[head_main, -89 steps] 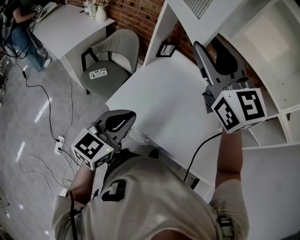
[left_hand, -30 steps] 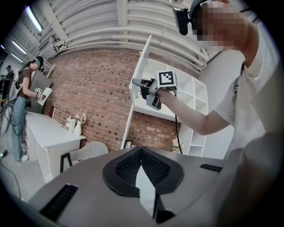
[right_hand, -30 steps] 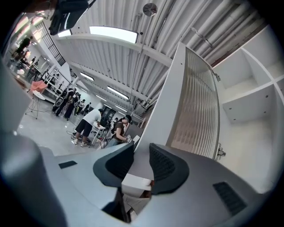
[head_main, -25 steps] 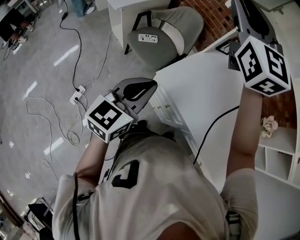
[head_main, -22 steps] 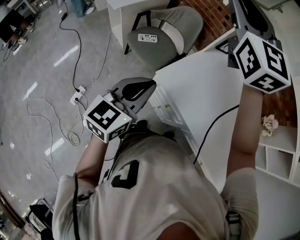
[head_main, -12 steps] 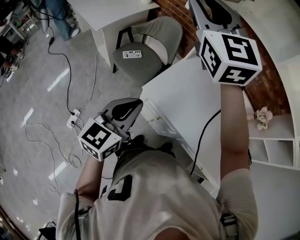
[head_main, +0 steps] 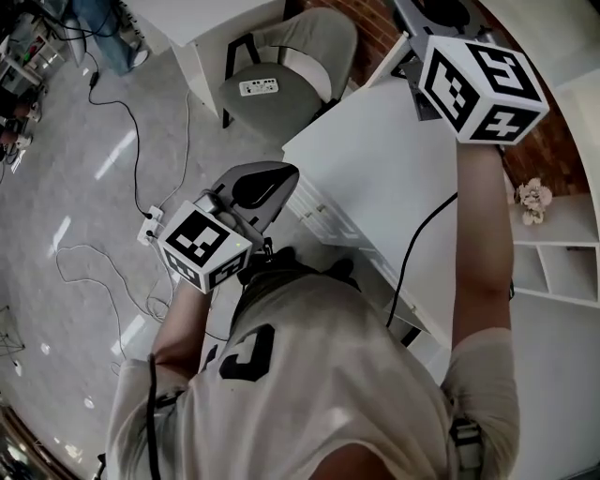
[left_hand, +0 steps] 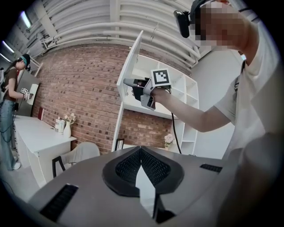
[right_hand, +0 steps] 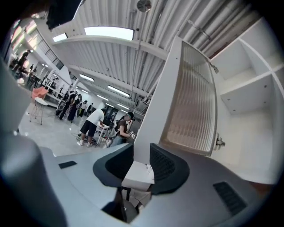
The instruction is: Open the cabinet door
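Observation:
The white cabinet door (right_hand: 186, 102), with a ribbed glass panel, stands swung out from the open cabinet (right_hand: 250, 102). My right gripper (right_hand: 141, 162) is raised high and points level. Its pads are closed on the door's free edge, which runs up between them. In the head view this gripper (head_main: 439, 11) is at the top edge and only its marker cube shows clearly. The left gripper view shows it against the door (left_hand: 131, 75). My left gripper (left_hand: 140, 150) is held low beside the table, its tips together and nothing in them. It also appears in the head view (head_main: 281, 174).
A white table (head_main: 394, 178) lies below the cabinet, with a grey chair (head_main: 291, 66) at its far end. Cables and a power strip (head_main: 150, 225) lie on the floor at the left. Flowers (head_main: 534, 199) stand on a low shelf at the right. A person (left_hand: 11, 102) stands far off.
The head view has swung round. My right gripper stays raised at the door and has shifted a little across the picture. My left gripper has drifted slightly beside the table's edge.

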`<act>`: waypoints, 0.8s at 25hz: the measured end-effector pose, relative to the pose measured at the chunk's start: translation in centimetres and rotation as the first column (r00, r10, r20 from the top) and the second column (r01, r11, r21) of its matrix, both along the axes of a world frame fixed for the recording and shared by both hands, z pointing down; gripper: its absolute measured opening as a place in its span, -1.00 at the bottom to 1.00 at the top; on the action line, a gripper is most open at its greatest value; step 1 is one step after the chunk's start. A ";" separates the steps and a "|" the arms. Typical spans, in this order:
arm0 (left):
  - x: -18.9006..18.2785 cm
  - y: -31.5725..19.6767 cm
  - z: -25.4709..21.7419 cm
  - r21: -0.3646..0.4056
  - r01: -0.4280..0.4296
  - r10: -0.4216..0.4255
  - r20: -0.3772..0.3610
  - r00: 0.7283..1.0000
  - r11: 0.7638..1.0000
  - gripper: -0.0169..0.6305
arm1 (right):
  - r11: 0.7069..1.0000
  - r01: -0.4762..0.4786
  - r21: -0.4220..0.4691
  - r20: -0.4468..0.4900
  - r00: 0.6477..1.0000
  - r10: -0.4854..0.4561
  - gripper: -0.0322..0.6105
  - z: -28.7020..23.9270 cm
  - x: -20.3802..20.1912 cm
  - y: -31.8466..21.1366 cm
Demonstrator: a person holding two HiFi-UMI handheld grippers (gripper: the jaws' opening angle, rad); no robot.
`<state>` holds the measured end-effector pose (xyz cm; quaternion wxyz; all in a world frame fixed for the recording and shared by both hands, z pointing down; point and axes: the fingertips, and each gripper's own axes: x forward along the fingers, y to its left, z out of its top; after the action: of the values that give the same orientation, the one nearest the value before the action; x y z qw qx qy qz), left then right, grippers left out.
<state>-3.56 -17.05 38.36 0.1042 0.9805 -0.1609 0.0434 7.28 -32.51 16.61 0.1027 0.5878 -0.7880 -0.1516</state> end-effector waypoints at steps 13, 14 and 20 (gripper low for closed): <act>3.7 0.1 -0.7 0.008 -0.115 0.115 0.001 0.993 0.993 -0.90 | 0.991 0.075 -0.109 0.122 0.991 -0.062 -0.79 4.7 2.1 9.6; 4.1 0.2 -0.6 0.008 -0.122 0.122 0.002 0.993 0.992 -0.90 | 0.988 0.087 -0.125 0.134 0.988 -0.070 -0.79 5.3 2.0 10.6; 6.4 1.3 -1.1 0.009 -0.174 0.174 0.013 0.985 0.985 -0.90 | 0.975 0.083 -0.206 0.289 0.957 -0.021 -0.79 8.1 3.0 15.8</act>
<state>2.85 -15.78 37.27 0.0938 0.9910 -0.0756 0.0575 10.30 -16.72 24.76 0.0476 0.5677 -0.8216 0.0186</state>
